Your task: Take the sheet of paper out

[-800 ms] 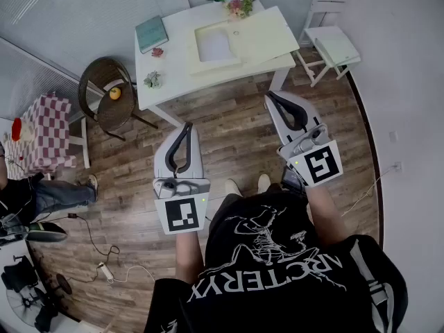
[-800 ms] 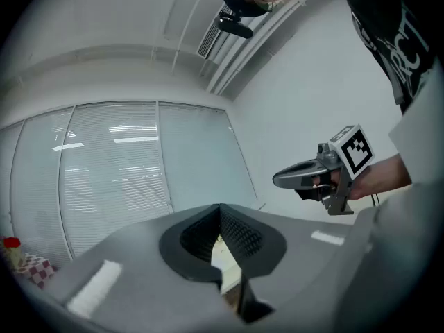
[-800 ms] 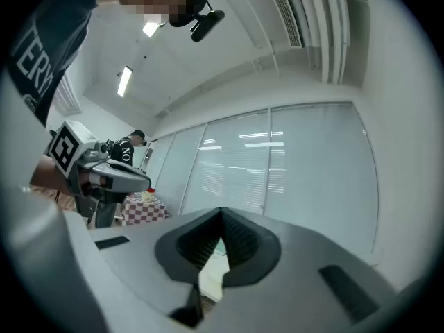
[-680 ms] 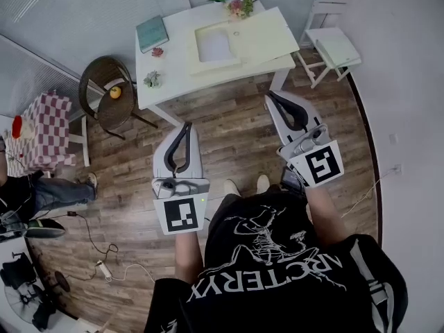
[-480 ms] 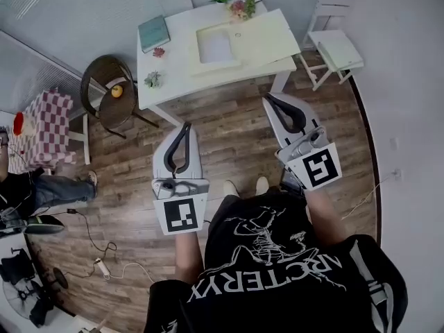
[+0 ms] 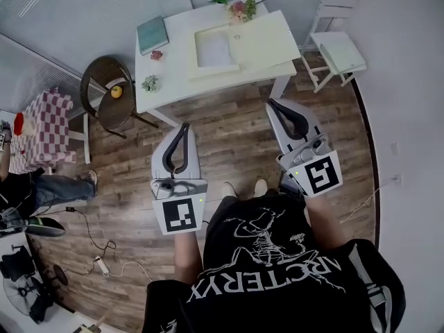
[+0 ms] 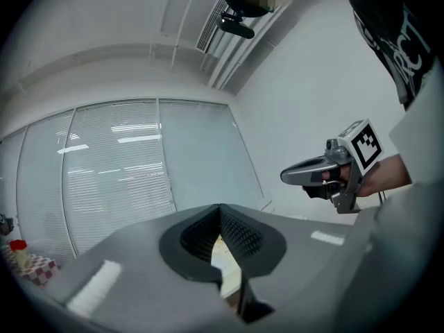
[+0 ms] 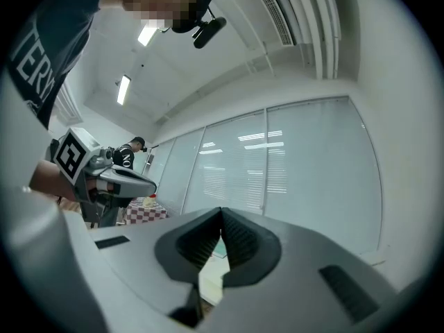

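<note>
The sheet of paper lies in the open folder on the worktop, far off; left claw and right claw are pressed together, empty. It looks light and floppy; pinch one edge softly.

Black printed T-shirt; grey left tool and right tool.
</note>
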